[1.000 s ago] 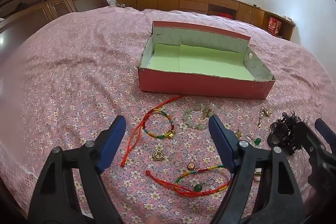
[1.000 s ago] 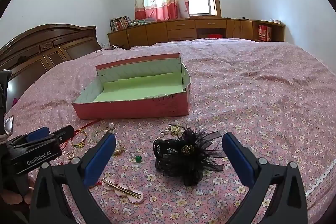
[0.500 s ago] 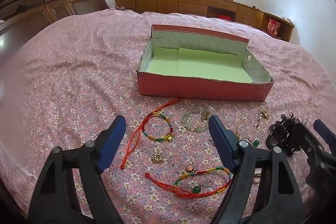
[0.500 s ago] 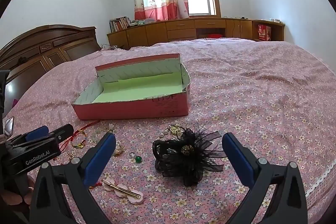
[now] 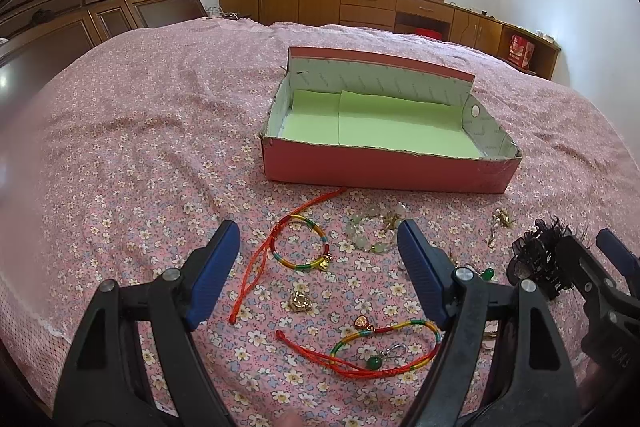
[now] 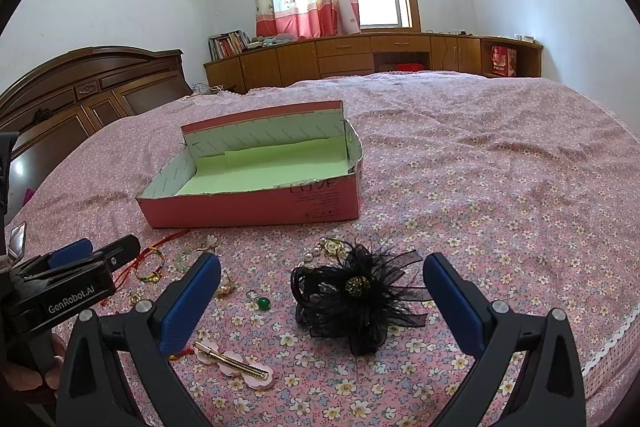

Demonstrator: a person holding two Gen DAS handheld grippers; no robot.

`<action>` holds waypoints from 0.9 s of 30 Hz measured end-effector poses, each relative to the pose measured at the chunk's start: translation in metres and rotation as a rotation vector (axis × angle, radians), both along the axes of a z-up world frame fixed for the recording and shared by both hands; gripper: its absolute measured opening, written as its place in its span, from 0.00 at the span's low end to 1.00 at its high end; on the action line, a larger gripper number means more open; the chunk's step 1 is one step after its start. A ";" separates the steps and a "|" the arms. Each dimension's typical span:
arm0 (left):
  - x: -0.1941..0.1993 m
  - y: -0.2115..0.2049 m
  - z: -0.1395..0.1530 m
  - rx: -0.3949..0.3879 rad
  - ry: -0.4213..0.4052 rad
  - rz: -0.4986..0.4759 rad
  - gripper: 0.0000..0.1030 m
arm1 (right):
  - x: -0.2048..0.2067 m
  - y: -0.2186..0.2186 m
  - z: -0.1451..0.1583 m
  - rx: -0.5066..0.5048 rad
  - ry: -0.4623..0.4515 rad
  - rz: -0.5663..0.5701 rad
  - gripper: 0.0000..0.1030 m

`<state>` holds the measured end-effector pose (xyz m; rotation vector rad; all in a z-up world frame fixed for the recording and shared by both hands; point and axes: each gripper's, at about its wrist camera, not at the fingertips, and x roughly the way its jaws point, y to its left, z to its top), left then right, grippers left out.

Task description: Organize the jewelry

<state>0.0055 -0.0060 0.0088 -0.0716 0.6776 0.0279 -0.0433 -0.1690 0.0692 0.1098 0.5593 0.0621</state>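
An open pink box (image 5: 384, 169) with a green lining lies on the bed; it also shows in the right wrist view (image 6: 256, 203). Jewelry lies in front of it: a rainbow bracelet on red cord (image 5: 300, 245), a pale bead bracelet (image 5: 370, 233), a gold charm (image 5: 301, 302), a second rainbow bracelet (image 5: 380, 347). My left gripper (image 5: 318, 247) is open and empty above the first bracelet. A black feather hair flower (image 6: 356, 297) lies between the fingers of my open right gripper (image 6: 322, 281). A pink flower hair clip (image 6: 236, 367) and a green bead earring (image 6: 262, 303) lie nearby.
The bed has a pink floral sheet (image 5: 140, 147) with a lace edge at the front right (image 6: 608, 343). A dark wooden headboard (image 5: 92, 7) stands at the left. Wooden cabinets (image 6: 380, 57) run along the far wall under the window.
The left gripper's view has drawn back and risen slightly, so the box and jewelry sit a little farther away. The right gripper has barely moved. Both stay open.
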 end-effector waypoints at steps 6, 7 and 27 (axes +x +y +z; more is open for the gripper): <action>-0.001 0.000 0.000 0.000 -0.001 0.001 0.72 | -0.001 0.002 0.003 -0.001 -0.001 0.001 1.00; -0.001 0.000 0.000 0.000 -0.001 0.001 0.72 | 0.000 0.000 0.000 0.001 0.000 -0.001 1.00; 0.002 0.001 0.000 0.002 -0.005 0.001 0.72 | 0.001 0.001 0.000 0.000 0.002 -0.001 1.00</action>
